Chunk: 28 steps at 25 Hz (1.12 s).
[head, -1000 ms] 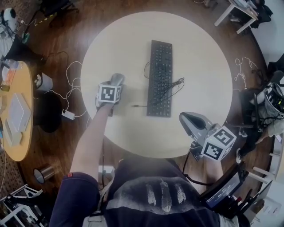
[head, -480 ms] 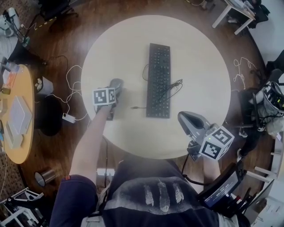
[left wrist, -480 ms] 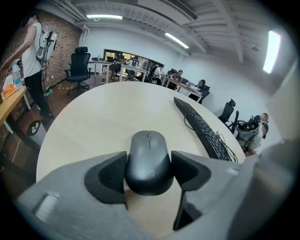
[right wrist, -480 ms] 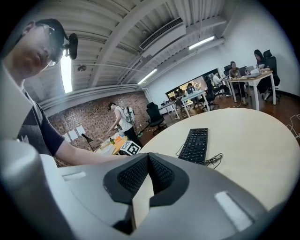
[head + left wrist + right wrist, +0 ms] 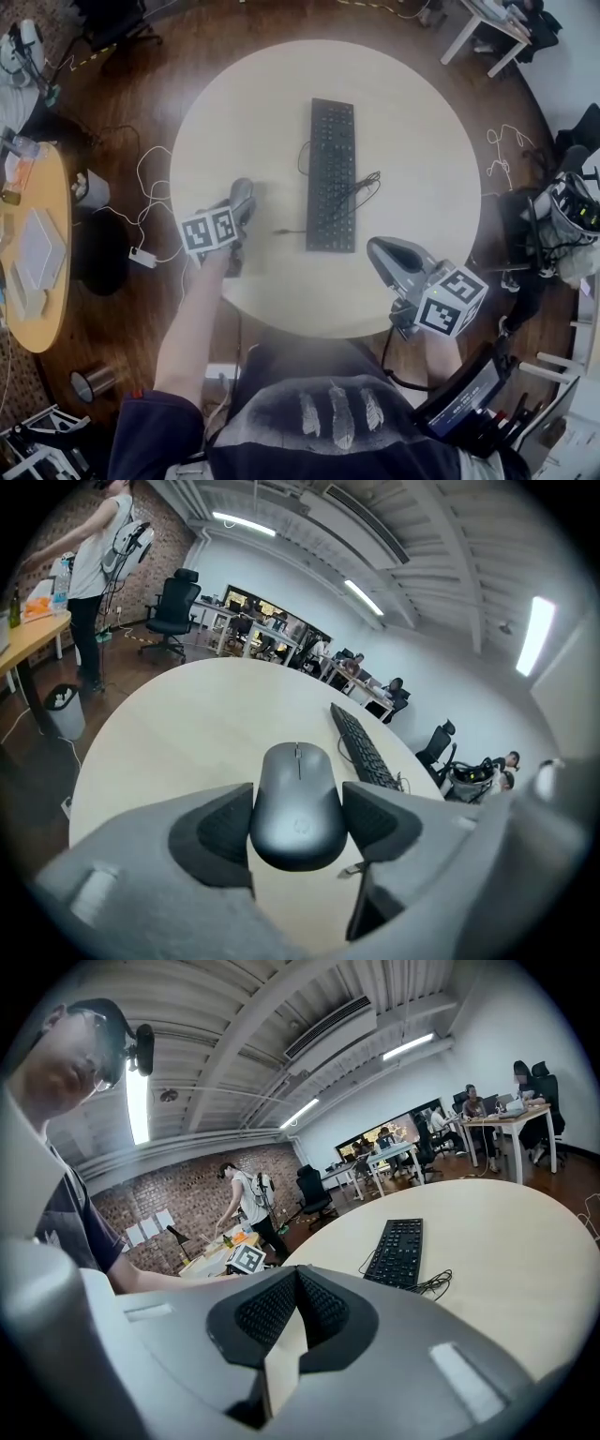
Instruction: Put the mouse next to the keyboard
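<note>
**Ana:** Where is the mouse (image 5: 297, 794)?

**Ben:** It is between the fingers (image 5: 223, 825) of the left gripper (image 5: 298, 810). They are partly open and press on its two sides. It hangs just over the counter (image 5: 412, 122), left of the keyboard (image 5: 331, 173), with a gap between them.

**Ana:** How are the arms?

**Ben:** The left arm (image 5: 192, 319) reaches forward and its gripper tips down. The right gripper (image 5: 298, 1309) sits at the near right edge and points more level. Its fingers are closed together with nothing in them.

**Ana:** Is anything in the way?

**Ben:** The keyboard's cable (image 5: 361, 185) lies loose. Its plug end rests on the counter between the mouse and the keyboard.

**Ana:** What else is around?

**Ben:** A brown floor (image 5: 234, 28), and an orange side table (image 5: 37, 281) at the left.

**Ana:** Any writing?

**Ben:** The mouse has a small round logo that looks like "hp". The left gripper's cube (image 5: 211, 232) has black and white squares.
</note>
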### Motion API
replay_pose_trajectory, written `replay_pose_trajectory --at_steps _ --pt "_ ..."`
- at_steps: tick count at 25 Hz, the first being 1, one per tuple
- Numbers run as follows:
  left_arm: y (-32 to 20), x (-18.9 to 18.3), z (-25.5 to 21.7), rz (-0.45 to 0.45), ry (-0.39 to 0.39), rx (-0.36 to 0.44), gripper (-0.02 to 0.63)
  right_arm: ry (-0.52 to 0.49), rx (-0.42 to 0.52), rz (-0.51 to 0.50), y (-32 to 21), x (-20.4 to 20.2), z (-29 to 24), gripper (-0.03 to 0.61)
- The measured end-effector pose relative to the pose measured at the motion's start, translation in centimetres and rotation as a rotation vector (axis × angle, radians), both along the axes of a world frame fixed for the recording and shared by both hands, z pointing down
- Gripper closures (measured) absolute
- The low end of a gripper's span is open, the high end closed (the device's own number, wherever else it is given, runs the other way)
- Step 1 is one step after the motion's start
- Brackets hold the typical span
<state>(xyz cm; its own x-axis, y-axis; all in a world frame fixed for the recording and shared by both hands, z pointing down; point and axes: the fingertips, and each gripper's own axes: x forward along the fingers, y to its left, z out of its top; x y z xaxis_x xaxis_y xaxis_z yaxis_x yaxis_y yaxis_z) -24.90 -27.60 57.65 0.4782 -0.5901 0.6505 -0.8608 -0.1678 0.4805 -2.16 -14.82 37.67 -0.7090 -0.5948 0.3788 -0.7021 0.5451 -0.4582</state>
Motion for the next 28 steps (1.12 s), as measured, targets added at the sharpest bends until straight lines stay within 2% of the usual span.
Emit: replay_pose_trajectory --at_steps 4,9,14,19,28 --pt "0.0 1.7 -2.6 0.002 0.085 0.043 0.308 0.004 -0.004 -0.012 0.4 -0.1 0.3 0.577" --pt "-0.8 3.9 -5.6 0.046 0.12 0.11 0.308 0.007 0.001 -0.01 0.2 0.1 0.3 0.577" --pt "-0.6 4.7 -6.9 0.096 0.072 0.155 0.308 -0.003 0.018 0.011 0.4 0.2 -0.3 0.577" --pt "0.7 4.4 -8.6 0.131 0.061 0.196 0.308 0.027 0.032 0.044 2.5 -1.0 -1.5 0.577" --pt "1.9 7.7 -9.8 0.144 0.053 0.216 0.308 0.0 0.029 0.07 3.5 2.8 -1.2 0.577"
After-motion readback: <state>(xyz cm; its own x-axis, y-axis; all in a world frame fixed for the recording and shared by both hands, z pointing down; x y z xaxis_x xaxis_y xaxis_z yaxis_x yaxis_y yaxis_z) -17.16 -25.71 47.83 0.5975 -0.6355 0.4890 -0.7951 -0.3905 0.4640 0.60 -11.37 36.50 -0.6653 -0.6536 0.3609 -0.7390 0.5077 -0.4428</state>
